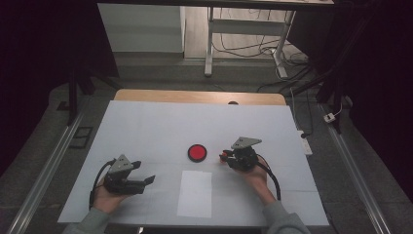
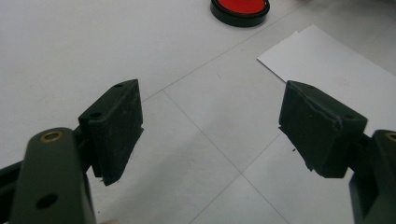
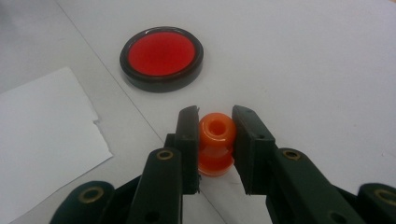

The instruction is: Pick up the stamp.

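So far the right claw [image 3: 214, 128] is clenched on the small orange plastic spool [image 3: 215, 140] near the desk's middle, just short of the round red black-rimmed dish [image 3: 161, 58], while the left claw [image 2: 212, 126] waits released.

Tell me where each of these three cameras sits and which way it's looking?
High view: above the person's side, looking forward and down on the white table; forearms, left gripper, right gripper.
Left gripper view: between open jaws, across the table.
Right gripper view: jaws shut on orange piece.
All share the red disc and paper sheet.
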The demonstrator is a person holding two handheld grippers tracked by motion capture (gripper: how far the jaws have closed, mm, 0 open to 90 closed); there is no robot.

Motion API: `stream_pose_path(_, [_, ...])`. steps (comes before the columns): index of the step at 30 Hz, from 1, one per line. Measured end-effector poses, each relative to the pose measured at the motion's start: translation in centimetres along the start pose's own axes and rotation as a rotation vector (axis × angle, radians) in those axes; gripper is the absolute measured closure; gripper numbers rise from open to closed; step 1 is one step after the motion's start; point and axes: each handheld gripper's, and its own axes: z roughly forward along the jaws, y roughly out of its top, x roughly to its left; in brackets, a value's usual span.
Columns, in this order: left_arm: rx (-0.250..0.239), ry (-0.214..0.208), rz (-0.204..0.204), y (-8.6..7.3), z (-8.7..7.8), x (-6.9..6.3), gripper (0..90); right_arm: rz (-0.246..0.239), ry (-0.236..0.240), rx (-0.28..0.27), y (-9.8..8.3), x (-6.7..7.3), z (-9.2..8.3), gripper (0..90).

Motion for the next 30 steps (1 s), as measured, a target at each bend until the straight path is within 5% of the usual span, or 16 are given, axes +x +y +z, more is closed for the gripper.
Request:
stream_pose_path(14, [-0.007, 0.008, 0.009, 0.0, 0.0, 0.0, 22.9, 0.036, 0.027, -0.095, 0.6, 0.1, -1.3, 72.0])
stream_pose_path(30, [-0.012, 0.013, 0.012, 0.0, 0.0, -0.1, 23.0, 0.018, 0.033, -0.181, 1.9, 0.9, -3.7, 72.1])
